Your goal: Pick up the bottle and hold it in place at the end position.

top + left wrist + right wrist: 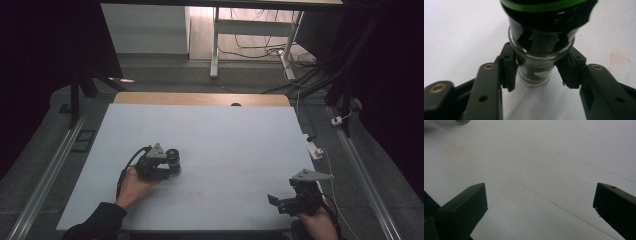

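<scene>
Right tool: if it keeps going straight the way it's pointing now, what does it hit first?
Probably nothing soon. The right tool is open and aimed leftward over bare white table. A faint red square mark lies ahead; the jar in the left tool sits farther off, likely aside from that line.
</scene>
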Tool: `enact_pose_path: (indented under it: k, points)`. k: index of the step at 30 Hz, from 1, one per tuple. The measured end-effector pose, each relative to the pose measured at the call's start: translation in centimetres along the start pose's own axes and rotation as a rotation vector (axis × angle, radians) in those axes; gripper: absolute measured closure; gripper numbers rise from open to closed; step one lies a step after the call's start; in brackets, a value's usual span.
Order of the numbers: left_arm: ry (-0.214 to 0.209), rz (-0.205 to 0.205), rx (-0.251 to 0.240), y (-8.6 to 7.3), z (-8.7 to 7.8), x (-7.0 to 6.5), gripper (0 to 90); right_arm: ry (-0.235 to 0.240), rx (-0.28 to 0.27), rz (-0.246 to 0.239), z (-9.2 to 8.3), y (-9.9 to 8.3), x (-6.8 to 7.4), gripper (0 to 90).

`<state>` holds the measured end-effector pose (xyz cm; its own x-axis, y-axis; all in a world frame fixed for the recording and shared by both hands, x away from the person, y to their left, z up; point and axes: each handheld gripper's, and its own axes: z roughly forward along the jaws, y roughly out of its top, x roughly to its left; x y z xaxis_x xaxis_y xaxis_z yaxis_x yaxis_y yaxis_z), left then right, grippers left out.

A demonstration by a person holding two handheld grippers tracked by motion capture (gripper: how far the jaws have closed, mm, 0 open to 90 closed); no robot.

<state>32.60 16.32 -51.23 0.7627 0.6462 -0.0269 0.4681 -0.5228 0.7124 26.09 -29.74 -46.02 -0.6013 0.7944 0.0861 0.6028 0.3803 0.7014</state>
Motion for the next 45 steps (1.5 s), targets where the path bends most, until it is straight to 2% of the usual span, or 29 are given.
enact_pose_path:
  k: [8, 10, 13, 19, 22, 25, 27, 29, 32, 35, 37, 40, 45]
  points:
    - [0.004, 0.015, 0.016, 0.3, -0.1, -0.1, 53.5, 0.000, 0.001, -0.003, 0.0, 0.0, 0.0, 0.0]
    - [-0.004, 0.010, 0.000, 0.5, -0.4, -0.1, 53.6, 0.001, -0.001, -0.001, 0.0, 0.0, 0.0, 0.0]
    - [-0.026, 0.005, -0.020, 0.9, -0.8, 0.0, 53.6, 0.001, 0.000, -0.001, 0.0, 0.0, 0.0, 0.0]
    - [-0.051, 0.031, -0.033, 1.7, -1.0, 0.2, 53.6, 0.000, 0.002, -0.001, 0.0, 0.0, 0.0, 0.0]
    - [-0.076, 0.029, -0.045, 2.2, -1.0, 0.5, 53.6, 0.001, 0.002, 0.007, 0.1, 0.0, 0.0, 0.0]
    - [-0.118, 0.010, -0.045, 2.8, -0.8, 0.8, 53.6, 0.001, 0.000, 0.007, 0.1, 0.0, -0.1, 0.0]
    - [-0.131, 0.015, -0.049, 3.1, -0.6, 0.8, 53.6, 0.001, 0.001, 0.007, 0.1, 0.0, -0.1, 0.0]
    - [-0.138, 0.018, -0.026, 3.7, -0.5, 0.6, 53.6, 0.002, 0.003, 0.008, 0.1, 0.0, -0.1, 0.0]
    - [-0.125, 0.047, -0.013, 4.5, -0.1, 0.3, 53.6, 0.005, 0.004, 0.015, 0.1, 0.0, -0.1, 0.0]
    - [-0.117, 0.057, -0.004, 5.3, 0.4, 0.1, 53.6, 0.005, 0.004, 0.016, 0.0, 0.0, -0.1, 0.0]
    - [-0.118, 0.054, -0.004, 5.9, 0.7, 0.2, 53.6, 0.004, 0.003, 0.015, 0.0, 0.0, -0.1, 0.0]
    - [-0.127, 0.019, 0.007, 6.6, 1.0, 0.5, 53.7, 0.004, 0.002, 0.015, 0.0, 0.0, -0.2, 0.0]
    - [-0.102, 0.017, -0.003, 7.5, 1.5, 1.2, 53.7, 0.005, 0.003, 0.014, 0.0, 0.0, -0.2, 0.0]
